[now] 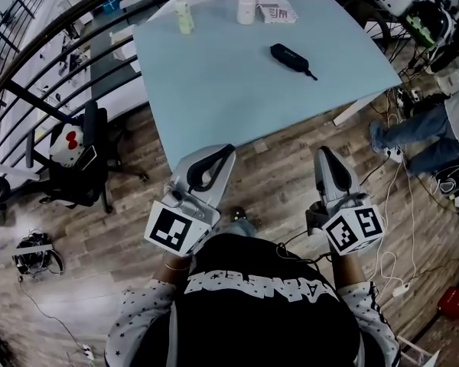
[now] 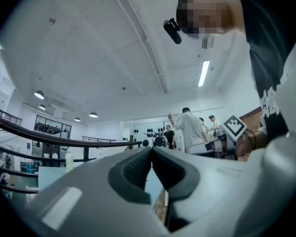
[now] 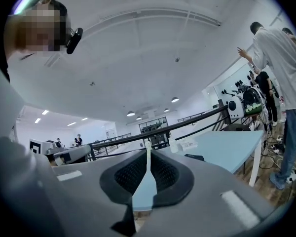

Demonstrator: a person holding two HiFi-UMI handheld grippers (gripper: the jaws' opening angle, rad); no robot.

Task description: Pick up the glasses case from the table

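The black glasses case (image 1: 291,58) lies on the light blue table (image 1: 214,90), toward its far right, with a thin strap trailing off one end. It also shows as a small dark shape (image 3: 194,157) in the right gripper view. Both grippers hang over the wooden floor, short of the table's near edge. My left gripper (image 1: 228,150) points at the table, its jaws together and empty (image 2: 151,149). My right gripper (image 1: 323,153) is level beside it, jaws pressed together with nothing between them (image 3: 148,144). The case is well beyond both.
At the table's far edge stand a pale bottle (image 1: 183,14), a white container (image 1: 246,8) and a printed box (image 1: 275,8). A black railing curves around the left. An office chair (image 1: 76,163) is at left; a person's legs (image 1: 424,132) and cables at right.
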